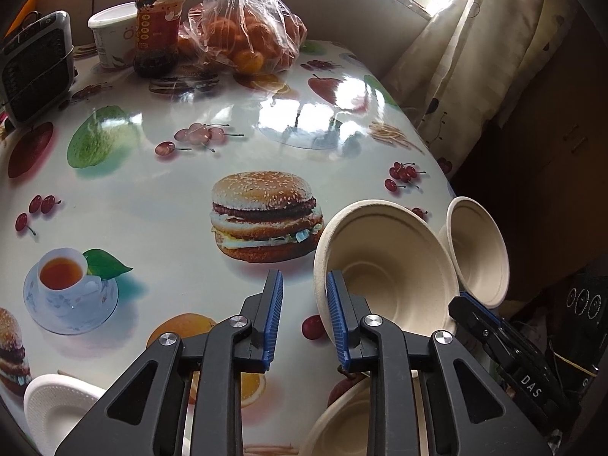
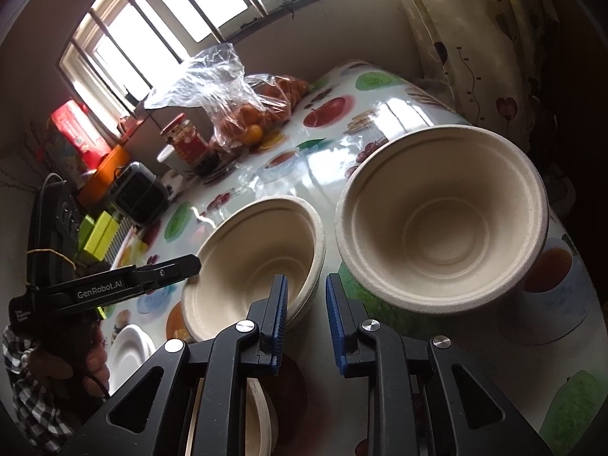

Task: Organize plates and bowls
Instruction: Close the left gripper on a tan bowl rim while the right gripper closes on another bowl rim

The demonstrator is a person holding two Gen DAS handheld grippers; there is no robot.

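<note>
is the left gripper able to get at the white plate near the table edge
Probably yes: only bare tablecloth lies between the left gripper and the white plate. But the rim of a tilted bowl sits between its open jaws, so it would need to back off first.

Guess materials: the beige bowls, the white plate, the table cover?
Beige bowls: probably moulded pulp fibre, matte, speckled, with thick pressed rims. White plate: looks like foam or pulp, matte, with a dimpled texture; hard to tell which. Table cover: likely printed vinyl or oilcloth, glossy, since it mirrors the window.
</note>
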